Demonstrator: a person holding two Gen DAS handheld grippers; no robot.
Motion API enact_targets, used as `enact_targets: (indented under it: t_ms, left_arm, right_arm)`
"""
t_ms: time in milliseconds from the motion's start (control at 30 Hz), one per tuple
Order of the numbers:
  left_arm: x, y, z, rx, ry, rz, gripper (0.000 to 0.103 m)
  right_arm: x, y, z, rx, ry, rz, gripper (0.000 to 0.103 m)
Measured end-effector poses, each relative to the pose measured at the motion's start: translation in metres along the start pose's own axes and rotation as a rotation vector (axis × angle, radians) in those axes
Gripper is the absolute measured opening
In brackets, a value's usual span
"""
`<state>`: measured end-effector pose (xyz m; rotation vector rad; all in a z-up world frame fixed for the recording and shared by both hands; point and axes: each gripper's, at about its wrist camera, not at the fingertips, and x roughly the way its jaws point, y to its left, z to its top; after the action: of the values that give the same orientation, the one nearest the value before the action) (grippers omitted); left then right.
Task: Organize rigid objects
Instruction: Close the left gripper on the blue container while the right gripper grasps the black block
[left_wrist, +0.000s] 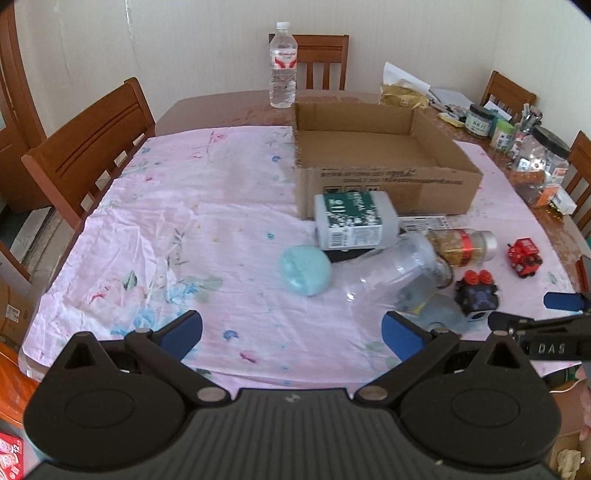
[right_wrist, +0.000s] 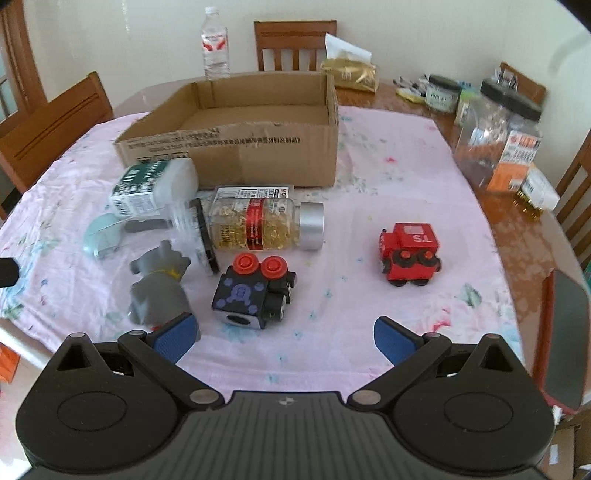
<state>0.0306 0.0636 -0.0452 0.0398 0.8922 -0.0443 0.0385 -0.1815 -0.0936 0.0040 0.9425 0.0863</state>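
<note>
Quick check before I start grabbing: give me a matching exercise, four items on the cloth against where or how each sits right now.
Things:
1. cardboard box
2. capsule bottle
3. red toy train
4. teal egg-shaped case

Places or states:
A. lying on its side, silver cap pointing right
B. standing alone, to the right of the cluster
C. open on top, nothing seen inside
D. left edge of the cluster, beside the clear jar

Pairs: 1-C, 2-A, 3-B, 4-D
</note>
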Motion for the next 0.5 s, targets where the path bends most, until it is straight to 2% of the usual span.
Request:
enact_targets:
  t_ms: [167,300,500]
  left_arm:
    - [0.012,0.011,0.002,0.008,0.021,0.002,0.103]
    - [0.022,0.018,0.006,0.026,0.033,0.004,0.103]
    - [0.042,0.020,0.011,0.084,0.049,-0.015,0.103]
  right_arm:
    - [0.024,0.003,0.010,0.020,0.019,0.007,0.103]
    - [0.042,0.007,0.015,0.009,0.039,-0.021,0.103]
    - [0.053,-0.004,0.016,0.007,0.073,-0.042,0.103]
